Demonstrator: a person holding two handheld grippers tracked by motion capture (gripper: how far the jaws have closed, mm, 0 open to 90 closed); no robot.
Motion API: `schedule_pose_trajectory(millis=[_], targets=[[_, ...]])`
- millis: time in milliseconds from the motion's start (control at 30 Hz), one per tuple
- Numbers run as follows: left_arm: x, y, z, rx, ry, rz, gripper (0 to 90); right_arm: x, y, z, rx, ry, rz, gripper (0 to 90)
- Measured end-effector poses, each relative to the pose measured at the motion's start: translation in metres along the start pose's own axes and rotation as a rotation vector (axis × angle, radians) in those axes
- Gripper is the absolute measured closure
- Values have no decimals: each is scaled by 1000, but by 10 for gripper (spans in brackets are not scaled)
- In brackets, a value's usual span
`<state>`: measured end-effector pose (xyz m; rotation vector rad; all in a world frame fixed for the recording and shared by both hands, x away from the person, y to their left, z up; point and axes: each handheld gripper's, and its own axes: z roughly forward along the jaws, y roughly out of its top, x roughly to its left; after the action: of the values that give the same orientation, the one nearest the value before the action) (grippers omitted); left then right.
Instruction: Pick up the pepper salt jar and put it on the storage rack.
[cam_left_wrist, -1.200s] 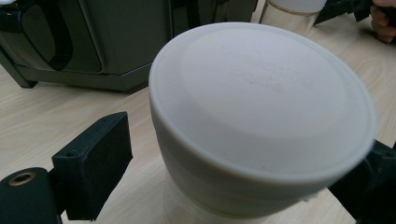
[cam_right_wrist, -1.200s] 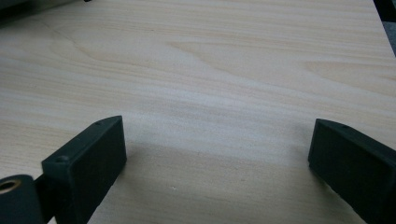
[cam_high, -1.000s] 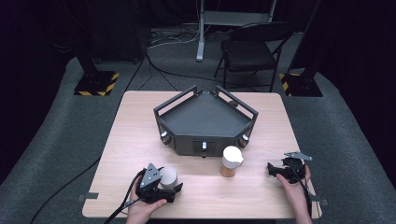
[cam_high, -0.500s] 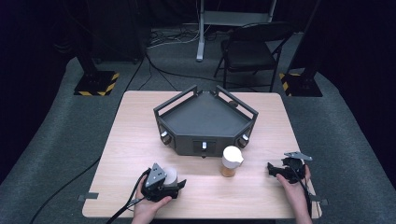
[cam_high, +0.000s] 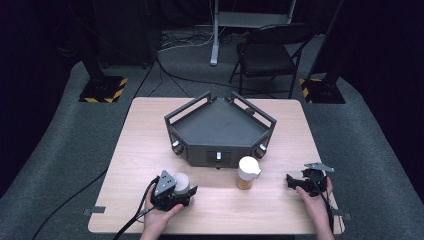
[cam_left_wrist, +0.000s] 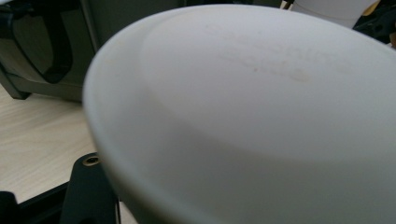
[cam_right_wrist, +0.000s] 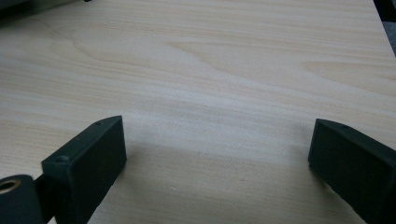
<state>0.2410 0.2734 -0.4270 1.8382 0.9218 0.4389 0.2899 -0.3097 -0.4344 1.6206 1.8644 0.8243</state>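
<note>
My left gripper (cam_high: 183, 192) is at the table's front left, shut on a white cup (cam_high: 181, 181). In the left gripper view the cup's rounded white surface (cam_left_wrist: 252, 121) sits very close, with one black finger (cam_left_wrist: 88, 198) showing beneath it at the lower left. A tan paper cup with a white lid (cam_high: 248, 172) stands upright in front of the dark tray (cam_high: 220, 131). My right gripper (cam_high: 293, 180) rests low at the front right, open. Its two pads stand wide apart over bare wood (cam_right_wrist: 217, 154), with nothing between them.
The dark angular tray has raised rails and knobs on its front face (cam_high: 218, 156), and takes up the table's middle and back. A folding chair (cam_high: 270, 55) and stand bases stand on the floor beyond the table. The wooden tabletop (cam_high: 145, 145) is bare at the left.
My left gripper has shifted slightly with the white cup in it. The right gripper and the lidded paper cup have not moved.
</note>
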Motion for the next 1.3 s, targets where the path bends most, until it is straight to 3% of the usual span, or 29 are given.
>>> schedule_pose_trajectory(millis=[300,767,1300], targets=[[2,16,0,-22,11,14,354,0,0,0,0,0,0,34],[-5,53,9,-29,22,45,356,0,0,0,0,0,0,34],[0,96,6,-62,63,35,358,0,0,0,1,3,-3,29]])
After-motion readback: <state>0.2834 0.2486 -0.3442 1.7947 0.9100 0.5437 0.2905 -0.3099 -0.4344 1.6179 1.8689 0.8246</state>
